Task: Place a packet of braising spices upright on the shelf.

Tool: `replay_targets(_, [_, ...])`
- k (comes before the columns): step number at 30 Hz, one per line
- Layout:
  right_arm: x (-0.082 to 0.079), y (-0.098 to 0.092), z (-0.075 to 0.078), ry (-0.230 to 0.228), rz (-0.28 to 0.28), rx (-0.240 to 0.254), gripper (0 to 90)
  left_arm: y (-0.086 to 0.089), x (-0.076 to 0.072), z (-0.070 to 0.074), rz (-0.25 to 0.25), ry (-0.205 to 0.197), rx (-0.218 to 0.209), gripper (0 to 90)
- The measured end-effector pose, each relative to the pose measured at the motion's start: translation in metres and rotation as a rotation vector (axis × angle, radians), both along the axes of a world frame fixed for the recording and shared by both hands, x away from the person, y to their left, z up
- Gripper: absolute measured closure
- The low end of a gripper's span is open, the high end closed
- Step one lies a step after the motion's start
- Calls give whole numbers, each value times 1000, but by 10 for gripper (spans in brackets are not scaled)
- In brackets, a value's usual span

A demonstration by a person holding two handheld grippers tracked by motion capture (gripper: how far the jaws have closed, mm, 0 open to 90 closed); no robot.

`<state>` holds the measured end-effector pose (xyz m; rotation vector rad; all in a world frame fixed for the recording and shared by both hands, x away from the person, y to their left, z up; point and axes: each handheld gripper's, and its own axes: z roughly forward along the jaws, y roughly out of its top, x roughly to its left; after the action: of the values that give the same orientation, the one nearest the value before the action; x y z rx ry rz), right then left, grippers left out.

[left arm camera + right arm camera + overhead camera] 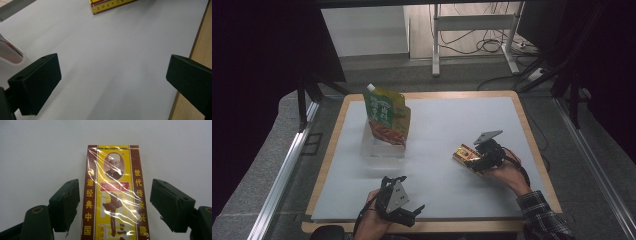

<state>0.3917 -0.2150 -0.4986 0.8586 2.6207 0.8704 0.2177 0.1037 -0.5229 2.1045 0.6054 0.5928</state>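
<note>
A yellow and maroon box wrapped in clear film lies flat on the white mat at the right. My right gripper is down at the box's near end. In the right gripper view the box runs lengthwise between the jaws of that gripper, which stand open with a narrow gap on each side. My left gripper hovers near the front edge of the mat. Its jaws are wide open over bare mat, with the box far ahead of them.
A green spouted pouch stands upright in a clear plastic container at the back left of the mat. The wooden table rim frames the mat. Beyond the table are metal stand legs and cables on the floor.
</note>
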Motion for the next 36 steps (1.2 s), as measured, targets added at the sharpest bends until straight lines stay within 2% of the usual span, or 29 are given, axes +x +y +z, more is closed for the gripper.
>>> replay_targets(6, [6,5,5,52,9,-54,239,0,0,0,-6,0,12,0])
replay_targets(10, [11,12,9,79,16,-115,241,-1,0,0,-2,-1,5,0])
replay_targets(13, [16,20,9,117,24,-163,241,-1,0,0,-2,-1,4,0])
replay_targets(23, [30,39,9,166,37,-263,241,0,0,0,-5,-2,15,0])
replay_targets(33, [39,53,5,199,41,-322,251,0,0,0,-4,-4,16,0])
replay_targets(36, [41,54,3,212,43,-332,285,0,0,0,-1,-4,6,0])
